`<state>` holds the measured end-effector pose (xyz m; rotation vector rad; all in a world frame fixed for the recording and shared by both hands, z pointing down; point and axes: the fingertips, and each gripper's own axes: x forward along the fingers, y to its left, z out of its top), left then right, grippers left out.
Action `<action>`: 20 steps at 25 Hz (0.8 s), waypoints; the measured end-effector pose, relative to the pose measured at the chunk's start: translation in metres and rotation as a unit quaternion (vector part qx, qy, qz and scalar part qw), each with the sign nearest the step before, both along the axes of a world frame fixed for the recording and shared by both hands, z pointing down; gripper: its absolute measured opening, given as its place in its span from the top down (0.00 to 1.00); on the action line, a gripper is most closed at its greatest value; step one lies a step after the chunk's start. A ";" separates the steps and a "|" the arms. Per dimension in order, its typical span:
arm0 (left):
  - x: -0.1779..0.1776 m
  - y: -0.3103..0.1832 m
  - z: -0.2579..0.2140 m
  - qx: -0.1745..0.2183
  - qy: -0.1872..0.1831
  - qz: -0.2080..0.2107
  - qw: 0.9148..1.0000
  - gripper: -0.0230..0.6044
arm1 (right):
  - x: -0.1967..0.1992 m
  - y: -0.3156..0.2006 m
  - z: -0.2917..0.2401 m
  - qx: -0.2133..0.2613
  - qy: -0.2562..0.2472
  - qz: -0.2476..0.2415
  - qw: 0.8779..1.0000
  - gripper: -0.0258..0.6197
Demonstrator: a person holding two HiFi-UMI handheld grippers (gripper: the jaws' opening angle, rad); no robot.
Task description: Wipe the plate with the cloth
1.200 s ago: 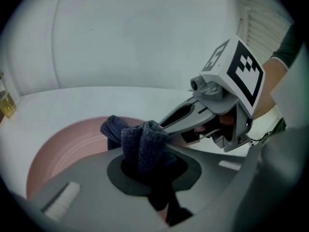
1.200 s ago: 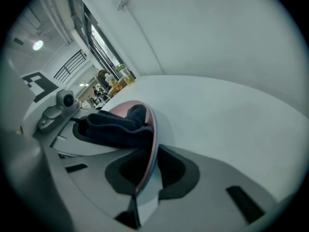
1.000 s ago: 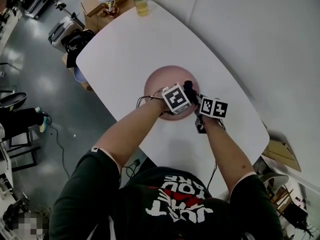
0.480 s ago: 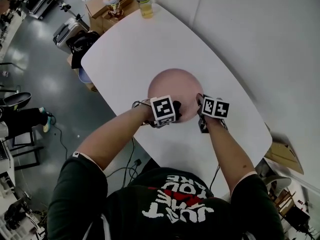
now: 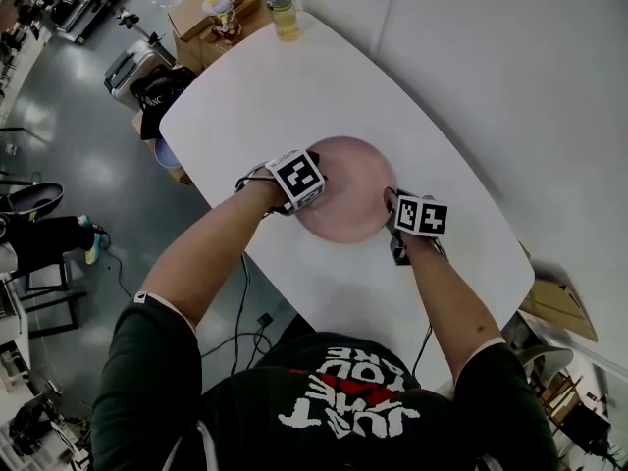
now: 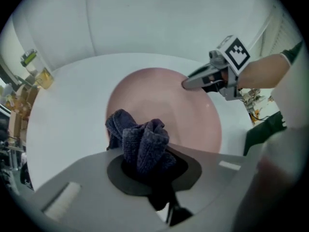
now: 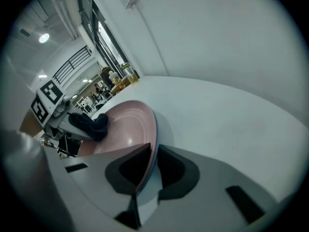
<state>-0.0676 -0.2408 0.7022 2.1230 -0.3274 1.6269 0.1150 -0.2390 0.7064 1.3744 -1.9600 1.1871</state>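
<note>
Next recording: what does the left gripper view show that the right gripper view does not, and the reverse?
Only the left gripper view: the dark cloth bunched between the left gripper's own fingers, and the right gripper seen from outside at the pink plate's far rim. Only the right gripper view: that rim pinched between the right gripper's own fingers, the left gripper seen from outside, and windows beyond the white table. Both: the plate, the cloth over it, and the table.
</note>
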 end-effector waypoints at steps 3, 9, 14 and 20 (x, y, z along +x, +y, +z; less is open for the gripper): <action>0.011 -0.030 0.007 0.041 0.000 -0.017 0.999 0.89 | -0.003 0.001 0.000 -0.003 -0.008 0.006 1.000 0.89; 0.067 -0.064 0.007 0.100 0.036 -0.024 0.994 0.89 | -0.007 0.008 0.001 -0.016 -0.034 0.024 0.999 0.89; 0.131 -0.044 0.010 0.107 0.088 0.026 0.990 0.89 | -0.007 0.007 0.003 -0.023 -0.049 0.037 0.998 0.89; 0.167 0.017 0.007 0.058 0.152 0.074 0.984 0.89 | -0.002 0.003 0.005 -0.022 -0.070 0.063 0.995 0.90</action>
